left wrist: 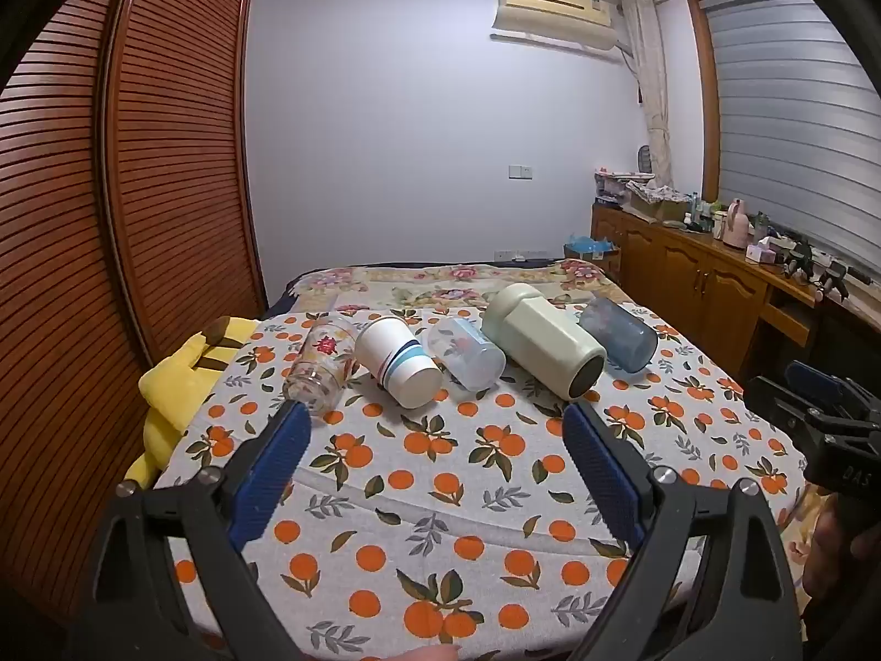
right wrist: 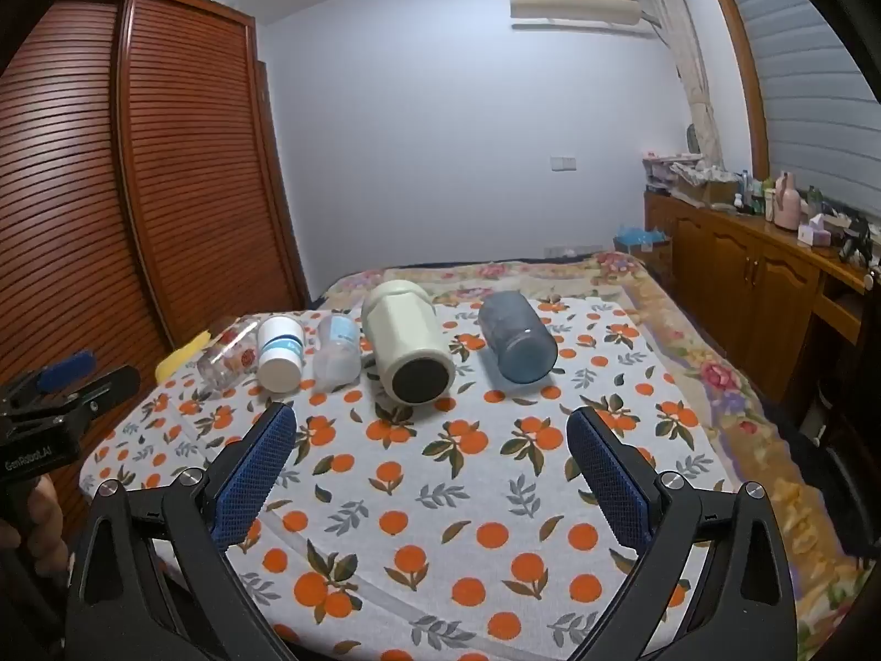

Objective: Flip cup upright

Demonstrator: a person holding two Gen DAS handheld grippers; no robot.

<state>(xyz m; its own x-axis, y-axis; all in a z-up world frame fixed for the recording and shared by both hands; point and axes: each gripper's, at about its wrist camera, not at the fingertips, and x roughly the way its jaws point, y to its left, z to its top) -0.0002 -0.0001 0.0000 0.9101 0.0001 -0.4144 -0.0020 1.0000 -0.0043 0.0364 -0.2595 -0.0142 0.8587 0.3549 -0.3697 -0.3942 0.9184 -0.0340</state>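
Several cups lie on their sides in a row on the orange-print cloth (left wrist: 440,473). From left: a clear glass with red flowers (left wrist: 322,366), a white paper cup with blue stripes (left wrist: 397,368), a clear plastic cup (left wrist: 467,352), a large cream mug (left wrist: 542,347), a blue-grey tumbler (left wrist: 619,333). In the right wrist view they are the glass (right wrist: 228,358), paper cup (right wrist: 281,352), plastic cup (right wrist: 337,355), cream mug (right wrist: 410,347) and tumbler (right wrist: 517,336). My left gripper (left wrist: 438,424) is open and empty in front of the row. My right gripper (right wrist: 432,427) is open and empty, short of the mug.
A yellow plush toy (left wrist: 181,380) lies at the cloth's left edge. A slatted wooden wardrobe (left wrist: 137,193) stands on the left. A wooden cabinet (left wrist: 710,275) with clutter runs along the right. The floral bedspread (right wrist: 732,385) extends behind and to the right.
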